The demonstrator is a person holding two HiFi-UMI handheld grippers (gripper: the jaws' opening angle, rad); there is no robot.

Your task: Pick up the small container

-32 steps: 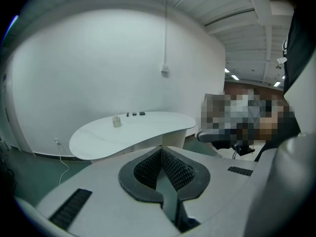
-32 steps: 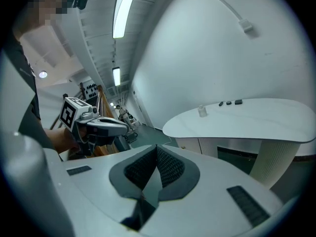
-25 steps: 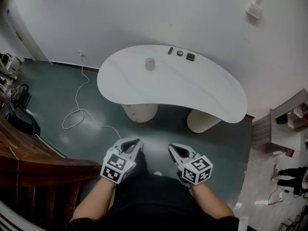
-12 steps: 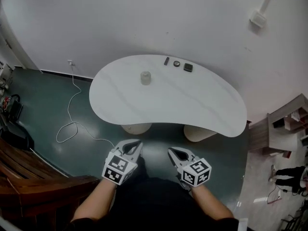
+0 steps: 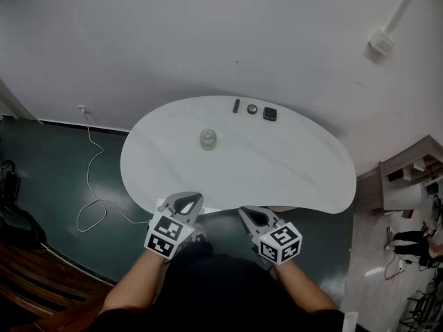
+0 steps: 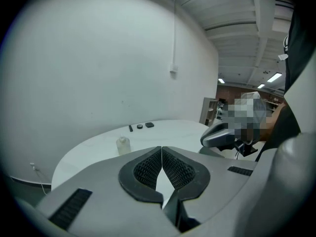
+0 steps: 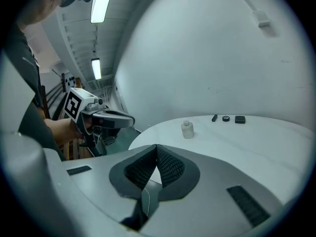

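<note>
White desk (image 5: 304, 178), small container (image 5: 208, 140) on it, our left hand-held gripper (image 5: 196, 199) and right hand-held gripper (image 5: 243, 212) near its edge, both clenched empty.

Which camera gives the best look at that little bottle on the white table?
The right gripper view: the bottle stands side-on and clear, cap and body both showing. The left gripper view shows it smaller and fainter. The head view sees it from above, tiny.

I cannot identify the three small dark objects (image 5: 252, 108) at the far edge of the white kidney-shaped table (image 5: 297, 164): too small. The small translucent container (image 5: 208, 140) shows no cap detail. The head view's right edge cuts off the wooden shelf unit (image 5: 407, 180).
</note>
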